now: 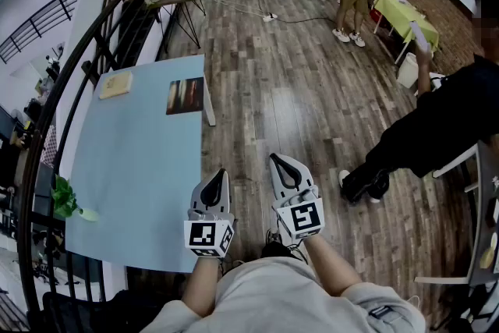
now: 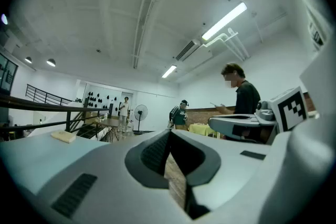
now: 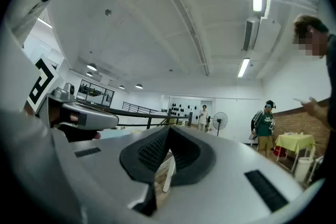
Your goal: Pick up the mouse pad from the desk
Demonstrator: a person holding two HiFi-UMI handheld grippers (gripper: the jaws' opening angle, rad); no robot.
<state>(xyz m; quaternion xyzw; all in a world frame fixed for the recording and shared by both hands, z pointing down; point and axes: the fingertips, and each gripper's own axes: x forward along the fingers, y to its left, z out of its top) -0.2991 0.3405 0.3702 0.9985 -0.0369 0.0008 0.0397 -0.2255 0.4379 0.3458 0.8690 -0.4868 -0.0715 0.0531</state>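
The left gripper (image 2: 169, 136) had its fingers drawn together. The tips met, and lower down only a thin wedge of wooden floor (image 2: 175, 175) showed behind them, with nothing between them. The right gripper (image 3: 169, 132) was likewise closed tip to tip and held nothing. In the head view both grippers sat low in the centre of the frame, side by side and level, near the lower right corner of the pale blue desk (image 1: 132, 168). The mouse pad (image 1: 185, 96), a dark rectangle, lay flat in the upper left part of that view. It was against the desk's right edge and well apart from both grippers. A tan block (image 1: 115, 84) lay to its left on the same desk.
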